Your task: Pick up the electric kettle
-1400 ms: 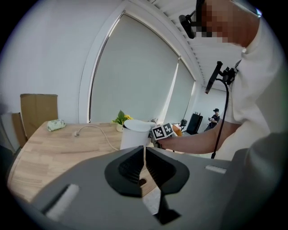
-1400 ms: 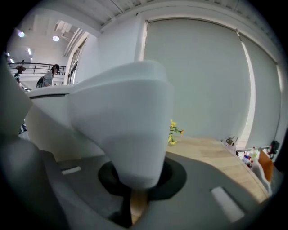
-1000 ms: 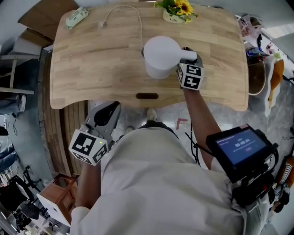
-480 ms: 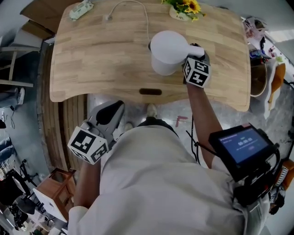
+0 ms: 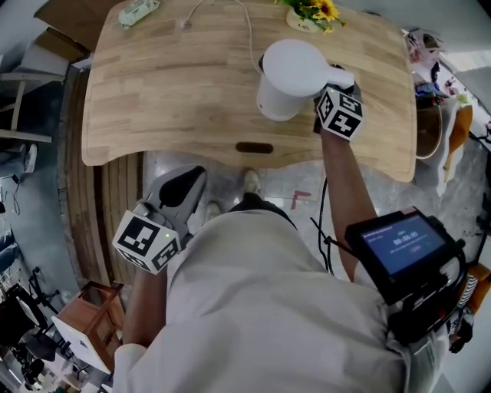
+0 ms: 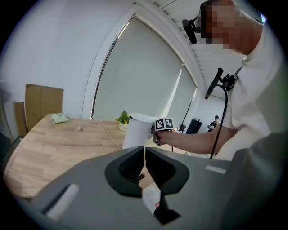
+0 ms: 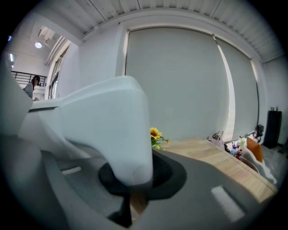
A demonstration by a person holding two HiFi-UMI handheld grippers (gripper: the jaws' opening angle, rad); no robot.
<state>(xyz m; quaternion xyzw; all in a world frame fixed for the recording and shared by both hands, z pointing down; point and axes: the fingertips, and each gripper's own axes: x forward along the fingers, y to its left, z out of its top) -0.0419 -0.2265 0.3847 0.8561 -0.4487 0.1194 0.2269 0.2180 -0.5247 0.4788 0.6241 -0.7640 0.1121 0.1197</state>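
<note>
Item: white electric kettle (image 5: 290, 77), showing upright over the right half of the wooden bench (image 5: 169, 100), near a sunflower pot (image 5: 311, 11). My right tool (image 5: 330, 83) is clamping its handle (image 7: 121, 130), jaws narrow around it. My left tool (image 5: 178, 196) is hanging off the bench's near edge, jaws pressed together, gripping nothing. A white cord (image 5: 247, 31) is lying behind the kettle.

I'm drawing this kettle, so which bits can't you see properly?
- Kettle underside: its own body hides it in the head view, and the left tool covers it in the left gripper view.
- Kettle handle: partly under the right tool's marker cube, head view.
- Cord: loop cut off by the head view's top edge.
- Green thing: too small.
</note>
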